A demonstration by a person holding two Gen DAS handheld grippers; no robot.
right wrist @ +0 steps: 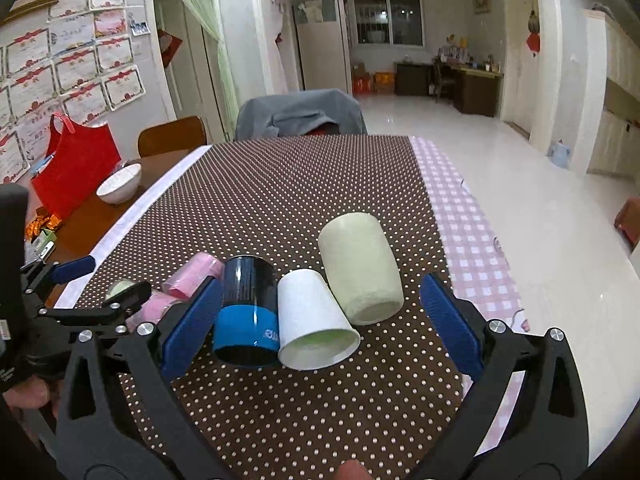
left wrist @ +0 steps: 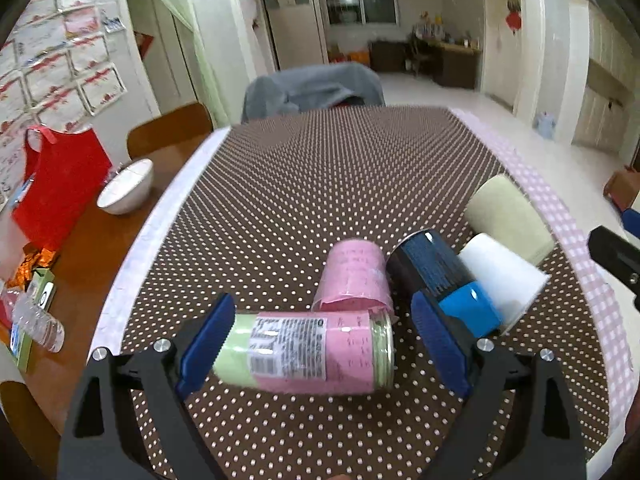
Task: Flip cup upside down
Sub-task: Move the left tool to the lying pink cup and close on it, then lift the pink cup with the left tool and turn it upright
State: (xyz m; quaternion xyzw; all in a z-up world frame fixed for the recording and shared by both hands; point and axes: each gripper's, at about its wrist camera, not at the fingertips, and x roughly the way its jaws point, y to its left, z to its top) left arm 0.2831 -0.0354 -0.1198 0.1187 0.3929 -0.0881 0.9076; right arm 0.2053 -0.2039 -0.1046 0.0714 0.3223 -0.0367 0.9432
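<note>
Several cups lie on their sides on the dotted tablecloth. A glass jar-like cup with a pink and green label lies crosswise between the fingers of my open left gripper, not clamped. Behind it lies a pink cup. A black and blue cup, a white paper cup and a pale green cup lie side by side, mouths toward me, between the fingers of my open right gripper. The left gripper shows at the left of the right wrist view.
A white bowl, a red bag, a plastic bottle and small boxes sit on bare wood at the table's left. A chair draped in grey cloth stands at the far end. A pink checked cloth edge runs along the right.
</note>
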